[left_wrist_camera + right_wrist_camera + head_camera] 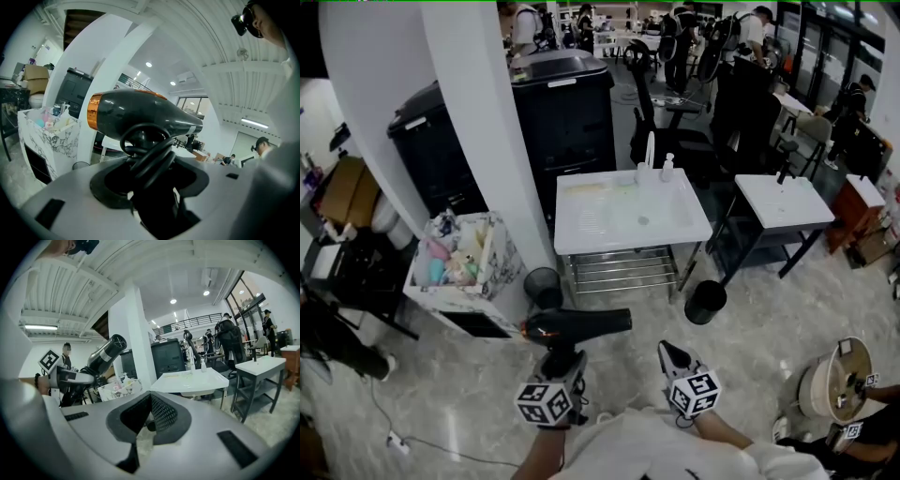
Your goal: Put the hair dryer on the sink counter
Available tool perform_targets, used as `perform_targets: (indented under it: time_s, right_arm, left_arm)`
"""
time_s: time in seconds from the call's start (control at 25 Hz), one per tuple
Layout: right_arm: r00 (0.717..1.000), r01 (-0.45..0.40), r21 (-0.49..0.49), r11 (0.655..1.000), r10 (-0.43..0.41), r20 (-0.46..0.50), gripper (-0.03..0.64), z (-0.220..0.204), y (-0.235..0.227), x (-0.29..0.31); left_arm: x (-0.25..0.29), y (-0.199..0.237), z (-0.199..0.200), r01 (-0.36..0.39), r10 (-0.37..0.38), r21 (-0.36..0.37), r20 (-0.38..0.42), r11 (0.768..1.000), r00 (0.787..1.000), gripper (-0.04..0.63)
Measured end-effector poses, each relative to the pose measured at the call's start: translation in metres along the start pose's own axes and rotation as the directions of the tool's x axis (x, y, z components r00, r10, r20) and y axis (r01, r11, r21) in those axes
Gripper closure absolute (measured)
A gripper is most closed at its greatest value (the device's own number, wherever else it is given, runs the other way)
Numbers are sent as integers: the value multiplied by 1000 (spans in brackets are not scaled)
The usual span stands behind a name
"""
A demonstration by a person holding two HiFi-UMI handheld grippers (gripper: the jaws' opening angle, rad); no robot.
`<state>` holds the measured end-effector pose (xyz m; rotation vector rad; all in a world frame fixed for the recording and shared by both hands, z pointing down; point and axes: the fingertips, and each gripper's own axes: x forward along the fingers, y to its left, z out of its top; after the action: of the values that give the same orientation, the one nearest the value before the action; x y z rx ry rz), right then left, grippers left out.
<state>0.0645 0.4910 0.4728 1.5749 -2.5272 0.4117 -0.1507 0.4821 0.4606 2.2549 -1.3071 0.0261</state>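
Fingers of the left gripper (562, 360): closed on the handle of the hair dryer (577, 324), with the black cord (149, 154) looped round the handle between them.
Fingers of the right gripper (672, 353): drawn together at the tips, nothing between them; mesh-faced pads show in the right gripper view.

Hair dryer: black, orange ring (94, 111) at the rear end. It is held above the marble floor (628, 319), with the barrel level and the nozzle toward the right in the head view. It is well apart from the sink counter (581, 240).

Sink counter: white basin on a metal frame, beyond both grippers. A tap (650, 150) and a small bottle (667, 167) stand at its far edge.

Second white sink table (787, 202): to the right of the first.

Marble-patterned box (495, 270): left of the sink counter, beside a white pillar (478, 122); it holds mixed toiletries.

Black bins: one (544, 284) at the pillar's foot, one (705, 302) at the counter's right leg.

Marker cubes: one on each gripper, left (546, 401) and right (694, 392).
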Motion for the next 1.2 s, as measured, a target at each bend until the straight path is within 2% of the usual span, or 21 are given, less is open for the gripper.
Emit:
perform_targets:
  time_s: [0.28,0.64,0.88,1.2]
  right_arm:
    - [999,-7,-4,1000,7,-33,600,-17,20,7]
    - [999,-38,14,999,38,-15,600,-9,2,45]
    - [997,-76,18,997,76,-5,600,11,-33,94]
    - [996,-87,5,996,87,14,600,54,-117,158]
  left_arm:
    - [-6,22,-23,-13,12,-26,-43,1000,999,334]
    - [24,30,-4,-34,34,-7,-39,999,999,334]
    - [81,39,21,-59,59,5,-41,998,997,336]
    - [177,38,68,-75,75,15,-12,997,997,334]
